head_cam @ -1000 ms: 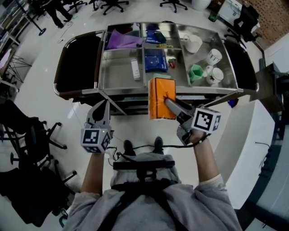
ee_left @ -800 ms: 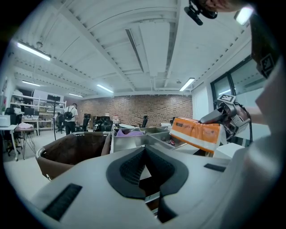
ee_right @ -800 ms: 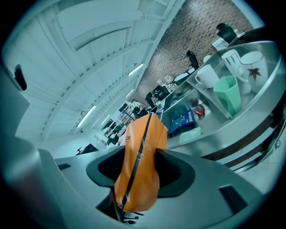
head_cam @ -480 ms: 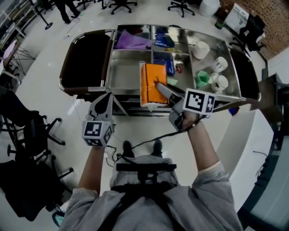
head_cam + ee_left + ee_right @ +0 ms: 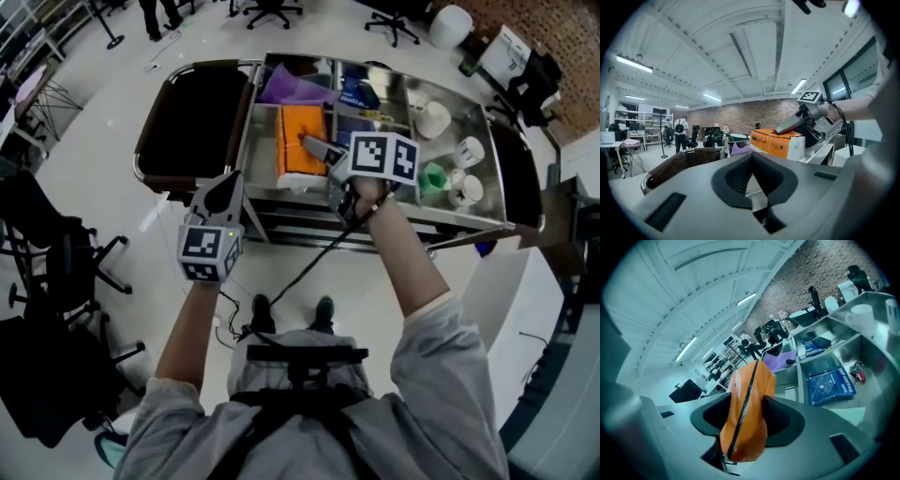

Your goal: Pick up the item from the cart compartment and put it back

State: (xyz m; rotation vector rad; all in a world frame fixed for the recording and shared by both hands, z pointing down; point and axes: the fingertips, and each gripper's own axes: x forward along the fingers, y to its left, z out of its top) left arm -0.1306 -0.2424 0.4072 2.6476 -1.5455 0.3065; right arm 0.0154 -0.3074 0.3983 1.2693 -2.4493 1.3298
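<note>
Now right tool clamps orange packet over cart compartment; left tool closed, empty, outside cart rim.

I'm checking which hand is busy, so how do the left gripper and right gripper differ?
The right gripper has its jaws shut on the orange pack; the left gripper has its jaws together on nothing. The right gripper reaches over the cart; the left gripper hangs short of it. Both point toward the cart.
</note>
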